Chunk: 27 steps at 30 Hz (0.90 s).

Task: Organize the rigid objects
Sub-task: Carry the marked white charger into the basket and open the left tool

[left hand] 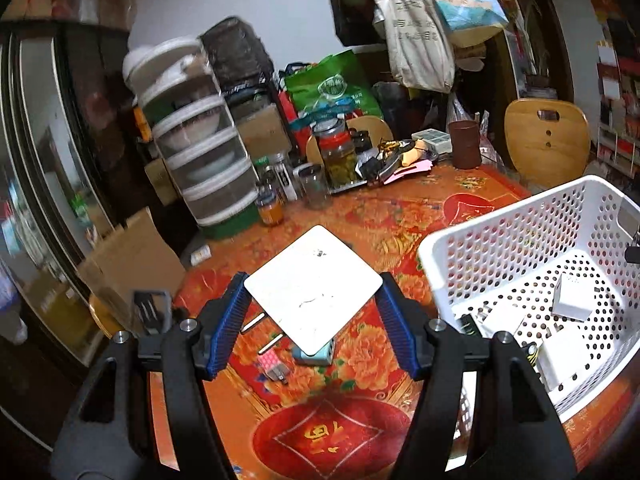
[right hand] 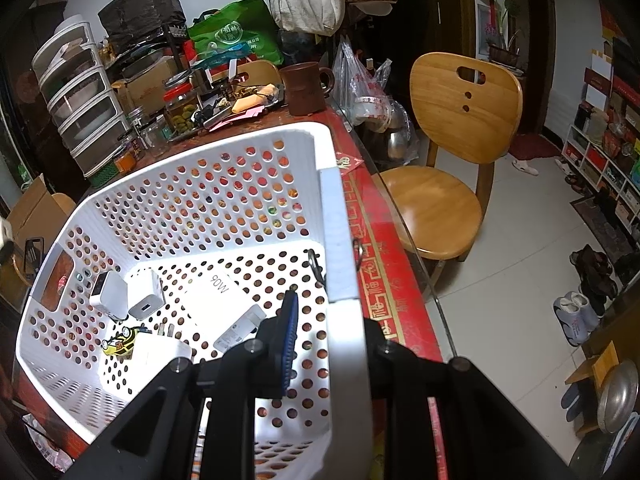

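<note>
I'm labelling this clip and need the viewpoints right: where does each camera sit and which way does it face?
Left wrist: on the left gripper, looking across the table; its blue pads clamp a flat white square box.
Right wrist: on the right gripper, looking steeply down, its jaws closed on the white basket wall.
Shared: the basket, the brown mug, the wooden chair.
</note>
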Available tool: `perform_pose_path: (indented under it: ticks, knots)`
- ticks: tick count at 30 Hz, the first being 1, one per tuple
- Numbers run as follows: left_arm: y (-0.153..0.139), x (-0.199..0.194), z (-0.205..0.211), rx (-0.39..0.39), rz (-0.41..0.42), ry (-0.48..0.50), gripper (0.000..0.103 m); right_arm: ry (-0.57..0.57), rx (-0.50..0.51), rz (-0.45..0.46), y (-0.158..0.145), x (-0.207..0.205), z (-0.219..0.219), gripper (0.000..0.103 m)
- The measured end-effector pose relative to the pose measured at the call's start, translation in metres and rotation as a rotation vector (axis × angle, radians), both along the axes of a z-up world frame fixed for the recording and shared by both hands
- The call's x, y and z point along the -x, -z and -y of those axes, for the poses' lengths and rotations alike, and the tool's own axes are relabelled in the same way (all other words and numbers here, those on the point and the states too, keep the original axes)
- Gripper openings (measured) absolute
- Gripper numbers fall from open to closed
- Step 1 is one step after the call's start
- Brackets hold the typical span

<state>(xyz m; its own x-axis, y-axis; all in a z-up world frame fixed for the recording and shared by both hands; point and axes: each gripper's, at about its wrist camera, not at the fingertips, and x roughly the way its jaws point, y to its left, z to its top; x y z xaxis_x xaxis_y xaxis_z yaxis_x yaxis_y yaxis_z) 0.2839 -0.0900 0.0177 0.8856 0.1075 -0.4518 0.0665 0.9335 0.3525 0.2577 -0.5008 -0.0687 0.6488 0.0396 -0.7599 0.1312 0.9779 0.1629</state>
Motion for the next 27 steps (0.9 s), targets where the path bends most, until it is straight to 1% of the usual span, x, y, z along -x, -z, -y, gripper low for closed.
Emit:
perform_pose_path:
  ticks: [2, 4, 6, 8, 11, 12, 16, 19, 24, 26, 27]
  knots:
    - [-0.007, 0.001, 0.024, -0.065, -0.006, 0.016, 0.062, 0.001, 0.002, 0.002, 0.0, 0.0, -0.001, 0.021]
    - [-0.007, 0.0, 0.05, -0.108, -0.026, 0.06, 0.062, 0.0, 0.001, 0.001, 0.0, 0.0, 0.0, 0.021]
    - [-0.004, -0.001, 0.075, -0.134, -0.05, 0.11, 0.062, 0.0, 0.001, 0.0, 0.0, 0.0, -0.001, 0.021]
    - [0.003, -0.003, 0.102, -0.154, -0.098, 0.164, 0.062, -0.002, 0.0, -0.002, -0.001, 0.001, -0.001, 0.021]
    - [0.017, -0.009, 0.136, -0.167, -0.195, 0.243, 0.062, -0.002, 0.0, -0.005, -0.001, 0.001, -0.001, 0.021]
    - [0.023, -0.01, 0.147, -0.177, -0.214, 0.255, 0.062, -0.002, 0.0, -0.005, -0.001, 0.001, -0.001, 0.021]
    - [0.05, -0.015, 0.181, -0.27, -0.27, 0.267, 0.062, -0.003, -0.001, -0.007, 0.0, 0.001, -0.001, 0.021]
    - [0.062, -0.016, 0.189, -0.296, -0.287, 0.275, 0.062, -0.004, 0.0, -0.007, 0.0, 0.0, -0.002, 0.021]
    - [0.078, -0.022, 0.191, -0.307, -0.326, 0.286, 0.063, -0.004, -0.001, -0.007, 0.0, 0.0, -0.002, 0.021]
    - [0.081, -0.024, 0.191, -0.298, -0.337, 0.287, 0.066, -0.004, 0.0, -0.007, 0.001, 0.001, -0.002, 0.021]
    - [0.08, -0.025, 0.191, -0.291, -0.336, 0.285, 0.071, -0.004, 0.0, -0.007, 0.001, 0.001, -0.002, 0.021]
